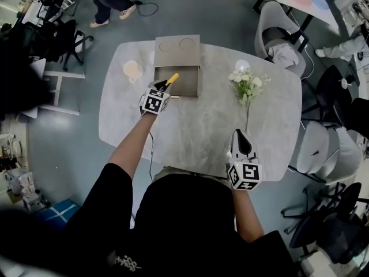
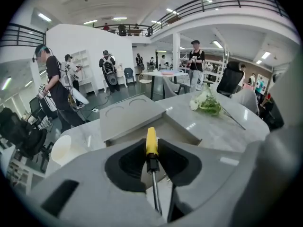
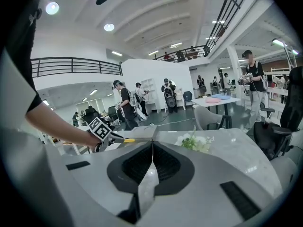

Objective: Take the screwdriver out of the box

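Note:
The screwdriver (image 1: 172, 78), with a yellow handle and a black collar, sticks out of my left gripper (image 1: 163, 85), which is shut on it just over the near left corner of the open grey box (image 1: 191, 83). In the left gripper view the screwdriver (image 2: 151, 143) lies pinched between the black pads (image 2: 127, 167), handle pointing away and metal shaft running back toward the camera. The box's flat lid (image 2: 130, 115) rests behind its tray. My right gripper (image 1: 241, 138) hovers near the table's front right edge, shut and empty (image 3: 152, 143).
White flowers (image 1: 245, 84) on a long stem lie on the marble table (image 1: 196, 131) to the right of the box. A pale cup (image 1: 133, 69) stands to the left of the box. Chairs (image 1: 282, 39) ring the table, and people stand farther off in the hall.

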A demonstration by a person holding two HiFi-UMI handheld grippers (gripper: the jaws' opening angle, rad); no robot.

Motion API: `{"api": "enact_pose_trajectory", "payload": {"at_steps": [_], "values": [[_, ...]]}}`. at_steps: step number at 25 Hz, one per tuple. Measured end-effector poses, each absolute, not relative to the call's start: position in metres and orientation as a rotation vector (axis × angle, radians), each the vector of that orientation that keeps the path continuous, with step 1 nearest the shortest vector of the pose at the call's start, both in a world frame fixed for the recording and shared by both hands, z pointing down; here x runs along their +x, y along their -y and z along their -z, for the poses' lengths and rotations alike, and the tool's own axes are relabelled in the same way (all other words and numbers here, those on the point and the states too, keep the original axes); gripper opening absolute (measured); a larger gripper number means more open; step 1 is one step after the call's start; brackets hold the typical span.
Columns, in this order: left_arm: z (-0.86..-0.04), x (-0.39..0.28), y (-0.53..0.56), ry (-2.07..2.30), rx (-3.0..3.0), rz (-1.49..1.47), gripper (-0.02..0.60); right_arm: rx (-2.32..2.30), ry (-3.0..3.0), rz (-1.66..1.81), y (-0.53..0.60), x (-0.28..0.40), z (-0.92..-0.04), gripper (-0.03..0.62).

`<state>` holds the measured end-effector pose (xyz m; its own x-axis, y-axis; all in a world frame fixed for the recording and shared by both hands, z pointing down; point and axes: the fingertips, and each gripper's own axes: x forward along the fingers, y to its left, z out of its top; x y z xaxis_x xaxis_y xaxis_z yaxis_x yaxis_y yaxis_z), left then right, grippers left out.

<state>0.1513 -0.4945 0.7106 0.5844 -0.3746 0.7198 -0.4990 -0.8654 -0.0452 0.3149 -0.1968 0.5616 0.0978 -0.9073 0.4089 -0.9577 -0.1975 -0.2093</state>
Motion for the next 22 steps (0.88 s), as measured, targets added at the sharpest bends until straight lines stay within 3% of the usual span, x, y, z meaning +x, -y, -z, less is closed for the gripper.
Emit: {"api": "enact_pose_trajectory", "payload": {"at_steps": [12, 22], "values": [[-0.585, 0.094, 0.400, 0.828, 2.722, -0.676, 0.087, 2.259, 2.000, -0.543, 0.153, 0.267, -0.502, 0.013], [-0.476, -0.003, 0.246, 0.952, 2.764, -0.315, 0.087, 2.157, 2.179, -0.420, 0.102, 0.174, -0.446, 0.014]]}}
